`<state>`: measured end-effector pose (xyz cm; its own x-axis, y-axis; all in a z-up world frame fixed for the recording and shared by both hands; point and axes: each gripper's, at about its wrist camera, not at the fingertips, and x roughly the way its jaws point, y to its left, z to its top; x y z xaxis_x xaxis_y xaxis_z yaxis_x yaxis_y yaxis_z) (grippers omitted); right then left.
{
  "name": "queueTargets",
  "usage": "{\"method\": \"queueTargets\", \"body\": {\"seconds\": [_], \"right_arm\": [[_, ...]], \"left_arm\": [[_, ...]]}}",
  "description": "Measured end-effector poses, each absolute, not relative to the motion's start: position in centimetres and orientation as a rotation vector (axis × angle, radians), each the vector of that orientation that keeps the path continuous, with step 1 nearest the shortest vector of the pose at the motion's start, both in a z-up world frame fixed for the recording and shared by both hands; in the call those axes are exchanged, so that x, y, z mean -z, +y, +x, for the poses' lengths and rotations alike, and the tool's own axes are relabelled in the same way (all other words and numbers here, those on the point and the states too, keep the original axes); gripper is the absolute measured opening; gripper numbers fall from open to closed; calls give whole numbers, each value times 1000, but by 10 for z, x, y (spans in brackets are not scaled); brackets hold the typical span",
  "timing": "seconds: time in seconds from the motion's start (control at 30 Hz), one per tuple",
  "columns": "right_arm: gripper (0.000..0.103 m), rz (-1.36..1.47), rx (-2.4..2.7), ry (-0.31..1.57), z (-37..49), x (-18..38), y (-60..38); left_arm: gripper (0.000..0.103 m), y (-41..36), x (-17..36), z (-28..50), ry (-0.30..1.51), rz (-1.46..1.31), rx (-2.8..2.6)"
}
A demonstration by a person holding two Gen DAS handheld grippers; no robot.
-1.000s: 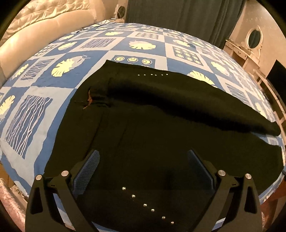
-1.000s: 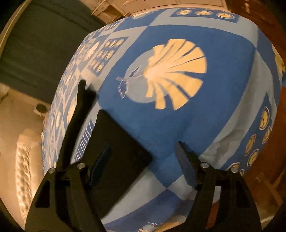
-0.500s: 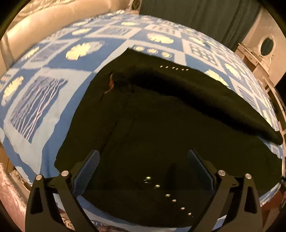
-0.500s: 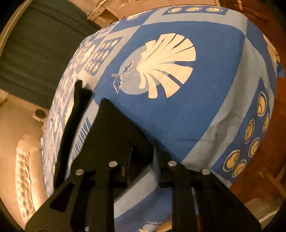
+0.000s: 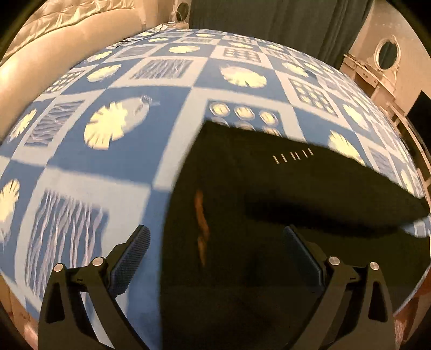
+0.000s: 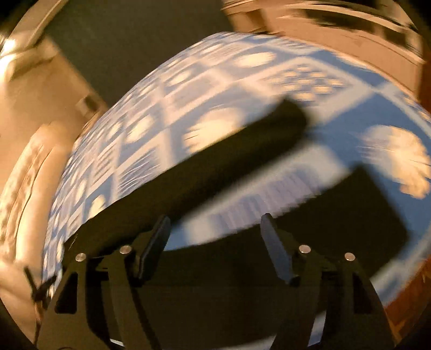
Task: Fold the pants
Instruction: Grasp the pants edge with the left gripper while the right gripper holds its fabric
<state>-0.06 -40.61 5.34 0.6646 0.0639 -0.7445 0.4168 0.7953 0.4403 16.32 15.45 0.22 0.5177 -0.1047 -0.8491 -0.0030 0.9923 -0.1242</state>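
The bed (image 5: 172, 140), under a blue-and-white patchwork cover, fills both views. A pale padded headboard (image 5: 54, 53) curves at ten o'clock in the left wrist view, and dark curtains (image 5: 269, 21) hang at twelve.

On the cover lie the black pants (image 5: 269, 202), spread flat and not yet folded. In the left wrist view they take up the lower right half, their long axis running from the near edge at six o'clock out toward three. A row of small pale studs (image 5: 293, 156) glints at about one o'clock.

The right wrist view is heavily blurred. There the two legs show apart, one a long band (image 6: 215, 167) reaching toward one o'clock, the other a broader panel (image 6: 363, 215) at three to four o'clock, with a wedge of cover between them.

The left gripper (image 5: 215, 255) stands wide open, nothing between its pads. It points steeply down over the left edge of the cloth, the left finger (image 5: 129, 258) above bare cover. This hand looks nearer the waist end.

The right gripper (image 6: 215, 247) has its jaws opening, also with nothing clasped. It points down, the dark cloth lying just below its fingers at six o'clock. That hand seems better placed for the legs.
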Motion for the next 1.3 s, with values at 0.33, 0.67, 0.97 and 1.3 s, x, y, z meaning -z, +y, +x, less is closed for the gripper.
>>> {"method": "queueTargets", "body": {"seconds": [0.33, 0.67, 0.97, 1.3], "right_arm": [[71, 520, -79, 923, 106, -44, -262], [71, 510, -158, 976, 143, -27, -221], [71, 519, -219, 1029, 173, -13, -200], [72, 393, -327, 1098, 228, -2, -181]], "left_arm": [[98, 174, 42, 281, 1150, -82, 133], [98, 169, 56, 299, 1155, -27, 151], [98, 165, 52, 317, 1088, -19, 196], [40, 149, 42, 314, 1065, 38, 331]]}}
